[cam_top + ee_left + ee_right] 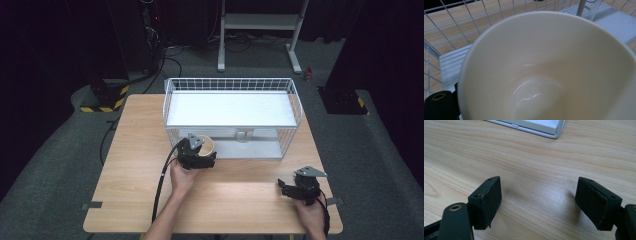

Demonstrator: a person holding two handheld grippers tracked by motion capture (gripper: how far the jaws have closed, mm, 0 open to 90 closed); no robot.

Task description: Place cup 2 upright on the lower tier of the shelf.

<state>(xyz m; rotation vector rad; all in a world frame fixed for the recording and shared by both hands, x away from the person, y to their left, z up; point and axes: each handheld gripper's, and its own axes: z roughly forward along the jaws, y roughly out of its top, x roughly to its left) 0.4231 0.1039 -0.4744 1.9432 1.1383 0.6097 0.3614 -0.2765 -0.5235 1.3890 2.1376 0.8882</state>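
A cream cup (pixel 207 144) sits tilted at the front left of the white wire rack (pixel 230 83), by its lower shelf. My left gripper (pixel 201 152) is shut on the cup's rim. In the left gripper view the cup's inside (pixel 544 70) faces me, and one black finger (pixel 439 106) shows at the bottom left beside its wall. My right gripper (pixel 289 190) rests low over the wooden table (pixel 135 165) at the front right. It is open, with bare wood between its pads (pixel 487 200).
The rack has a white upper shelf (pixel 230 107) and a grey lower shelf (pixel 250 149). A clear object with a thin stick (pixel 587 7) stands on the lower shelf behind the cup. A corner of the rack's base (pixel 544 128) lies ahead of my right gripper.
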